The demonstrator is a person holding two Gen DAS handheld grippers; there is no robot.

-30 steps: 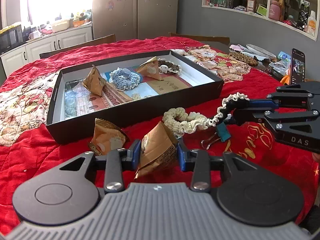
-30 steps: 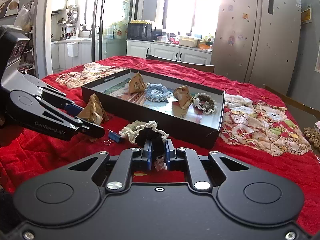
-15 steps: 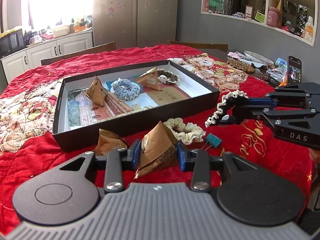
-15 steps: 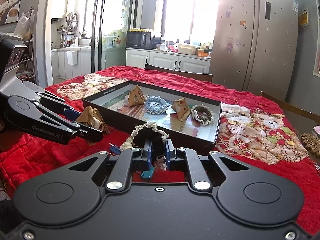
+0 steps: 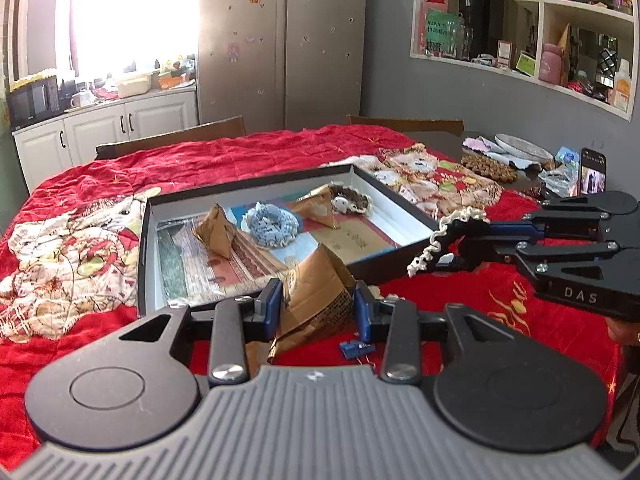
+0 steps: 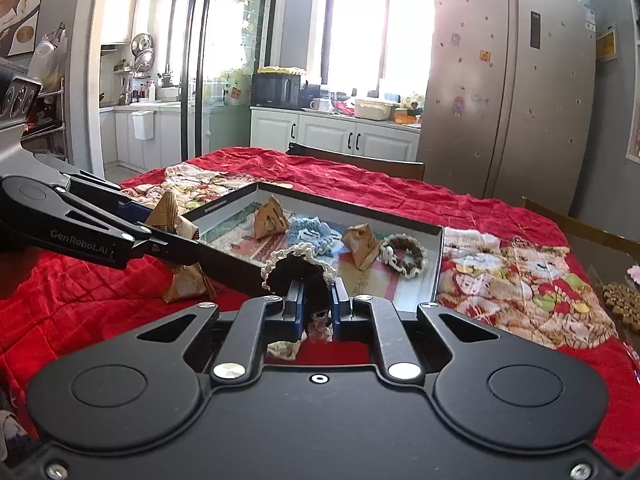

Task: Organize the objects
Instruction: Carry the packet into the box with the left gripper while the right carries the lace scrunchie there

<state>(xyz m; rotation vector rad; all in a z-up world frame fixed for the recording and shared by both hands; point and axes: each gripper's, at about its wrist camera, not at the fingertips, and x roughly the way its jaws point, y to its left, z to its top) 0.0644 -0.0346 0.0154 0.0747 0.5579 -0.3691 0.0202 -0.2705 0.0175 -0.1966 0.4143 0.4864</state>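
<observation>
My left gripper (image 5: pixel 316 304) is shut on a brown paper packet (image 5: pixel 316 292) and holds it above the red cloth, just short of the near wall of the black box (image 5: pixel 384 264). My right gripper (image 6: pixel 316 306) is shut on a black scrunchie with cream lace trim (image 6: pixel 296 268), also lifted near the box's front edge; it shows at the right in the left wrist view (image 5: pixel 448 236). The box holds two brown packets (image 5: pixel 218 234), a blue scrunchie (image 5: pixel 272 226) and a brown-and-cream scrunchie (image 6: pixel 404 254).
A blue binder clip (image 5: pixel 356 348) lies on the red tablecloth (image 5: pixel 500 320) under my left gripper. Another brown packet (image 6: pixel 188 280) lies on the cloth left of the box. A phone (image 5: pixel 592 172), beads and a plate stand at the far right.
Both grippers have risen and moved toward the box with their loads. The cream scrunchie and the second packet on the cloth have dropped out of the left wrist view.
</observation>
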